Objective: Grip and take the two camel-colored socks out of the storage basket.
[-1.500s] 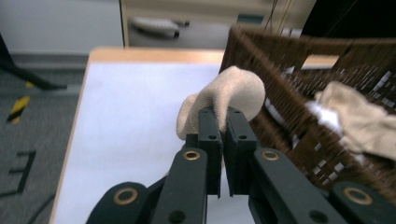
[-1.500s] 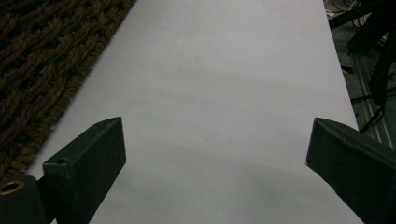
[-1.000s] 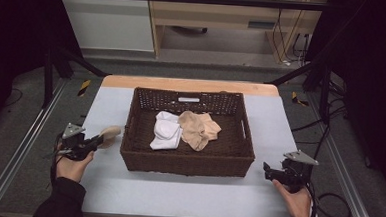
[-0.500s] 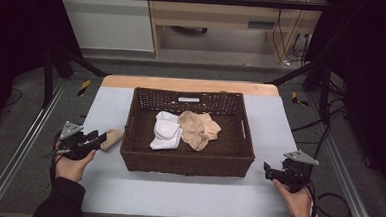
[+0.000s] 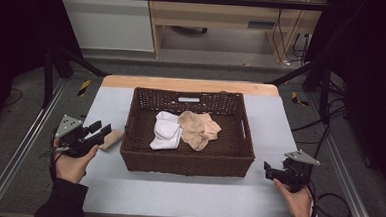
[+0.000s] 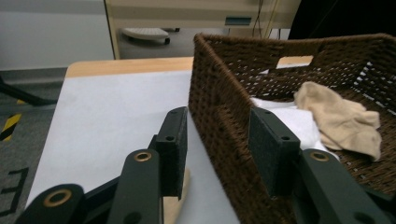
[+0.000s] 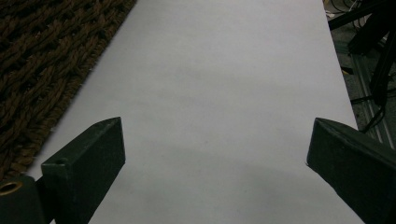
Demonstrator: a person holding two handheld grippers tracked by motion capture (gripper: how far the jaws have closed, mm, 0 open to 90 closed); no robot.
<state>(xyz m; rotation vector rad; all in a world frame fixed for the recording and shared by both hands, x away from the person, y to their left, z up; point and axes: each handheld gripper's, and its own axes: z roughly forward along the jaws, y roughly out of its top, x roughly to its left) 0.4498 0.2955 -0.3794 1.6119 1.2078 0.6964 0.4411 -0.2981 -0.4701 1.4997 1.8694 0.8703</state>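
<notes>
Nearest the person: R gripper (image 5: 268, 171) low over bare table (image 5: 176, 193) just off basket's right front corner, jaws spread wide, nothing btwn them. L gripper (image 5: 101, 129) raised a little at basket's left side, jaws have just been opening, now about half apart and empty; in left gripper view only basket wall seen past the pads. Just under and beside its tips: loose sock (image 5: 112, 139), beige, lying flat on table, close against basket's left wall, looks let go, not pinched. Next out: wicker basket (image 5: 185, 165) mid-table, upright. Inside, toward its middle: white sock (image 5: 165, 132) on the left, crumpled beige sock (image 5: 198, 130) touching it on the right. Judgement on progress: prob. emptying basket onto table, so one sock out, two left inside; roughly a third done. Could equally be loading basket w/ one sock to go; can't tell direction for sure. Either way, next grab likely falls to L gripper, R gripper idle.
</notes>
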